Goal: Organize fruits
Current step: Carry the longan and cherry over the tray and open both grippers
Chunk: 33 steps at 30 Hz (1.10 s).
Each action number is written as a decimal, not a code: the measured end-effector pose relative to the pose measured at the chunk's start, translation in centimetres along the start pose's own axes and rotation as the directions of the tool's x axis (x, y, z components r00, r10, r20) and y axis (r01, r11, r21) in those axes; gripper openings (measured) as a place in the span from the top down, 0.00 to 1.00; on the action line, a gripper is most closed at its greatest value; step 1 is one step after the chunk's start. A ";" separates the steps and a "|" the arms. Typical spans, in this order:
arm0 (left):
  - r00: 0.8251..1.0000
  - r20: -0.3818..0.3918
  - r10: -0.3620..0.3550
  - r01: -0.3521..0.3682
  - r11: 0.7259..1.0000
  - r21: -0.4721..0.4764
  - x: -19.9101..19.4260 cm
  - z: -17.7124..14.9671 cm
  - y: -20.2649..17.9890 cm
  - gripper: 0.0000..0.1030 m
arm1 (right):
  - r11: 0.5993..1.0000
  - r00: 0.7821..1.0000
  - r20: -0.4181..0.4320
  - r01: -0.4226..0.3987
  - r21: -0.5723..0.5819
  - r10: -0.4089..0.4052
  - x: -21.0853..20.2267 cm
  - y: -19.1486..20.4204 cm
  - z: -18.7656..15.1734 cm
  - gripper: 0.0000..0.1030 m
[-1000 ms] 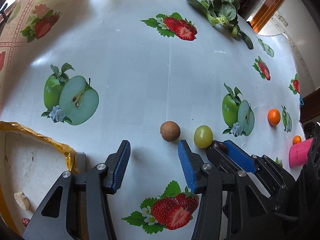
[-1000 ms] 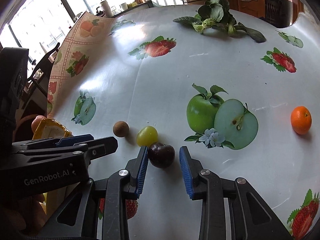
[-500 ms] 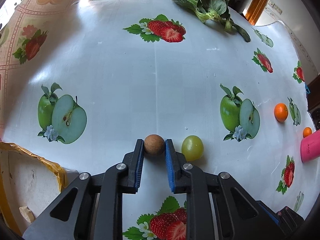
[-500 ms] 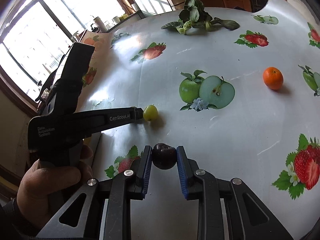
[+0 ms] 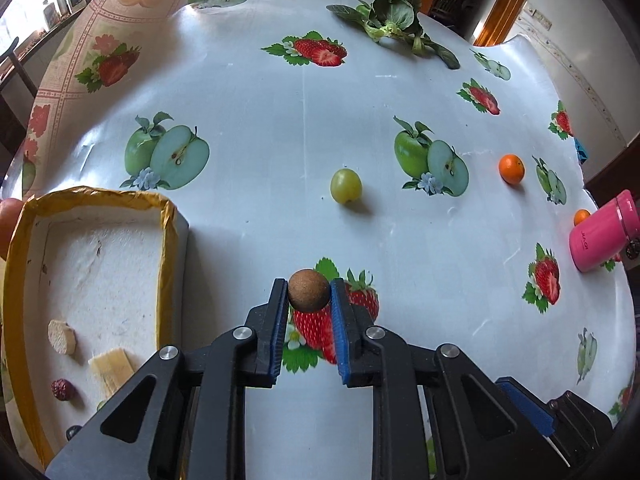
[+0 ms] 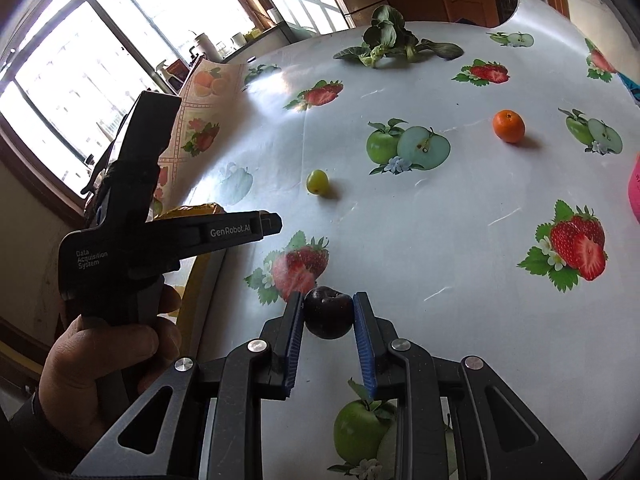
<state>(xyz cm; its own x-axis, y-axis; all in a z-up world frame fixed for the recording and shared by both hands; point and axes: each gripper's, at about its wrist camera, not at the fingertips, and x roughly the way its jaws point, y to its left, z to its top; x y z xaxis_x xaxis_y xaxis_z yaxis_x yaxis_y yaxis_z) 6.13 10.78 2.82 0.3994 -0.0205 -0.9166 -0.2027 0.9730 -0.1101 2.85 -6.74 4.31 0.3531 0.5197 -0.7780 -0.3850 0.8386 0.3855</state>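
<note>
The left gripper [image 5: 309, 295] squeezes a round, rough brown fruit [image 5: 308, 290]. The right gripper [image 6: 328, 316] squeezes a smooth, shiny dark plum [image 6: 328, 312]. Both point down, above the table.

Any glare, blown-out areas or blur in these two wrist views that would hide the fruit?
Left wrist view: sharp, fisheye bends the tablecloth edges; soft sheen only; green grape and orange cast short shadows; brown round fruit crisp. Right wrist view: windows blown out, glare patch near the far printed strawberry; dark plum clear; no motion blur.
</note>
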 end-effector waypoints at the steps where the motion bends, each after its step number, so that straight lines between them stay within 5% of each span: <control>1: 1.000 0.005 0.000 0.000 1.000 0.000 -0.5 -0.4 -0.1 0.83 | 1.000 1.000 0.001 0.001 -0.009 -0.001 -0.3 0.3 -0.2 0.76; 16: 0.998 0.048 0.034 -0.031 0.997 -0.073 -6.1 -5.9 4.7 0.82 | 0.994 1.000 -0.002 -0.011 -0.110 0.011 -2.1 6.2 -2.8 0.76; 33: 0.997 0.044 0.066 -0.058 0.987 -0.150 -6.9 -7.8 10.5 0.82 | 0.976 0.998 -0.043 -0.058 -0.210 0.050 -0.1 12.6 -4.0 0.76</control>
<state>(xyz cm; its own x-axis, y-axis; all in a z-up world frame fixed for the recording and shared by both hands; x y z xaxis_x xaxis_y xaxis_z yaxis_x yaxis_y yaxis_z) -5.69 19.36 4.95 0.4243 0.0535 -0.9039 -0.3577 0.9270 -0.1131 -5.50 3.10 7.27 0.2961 0.5537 -0.7783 -0.5755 0.7537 0.3172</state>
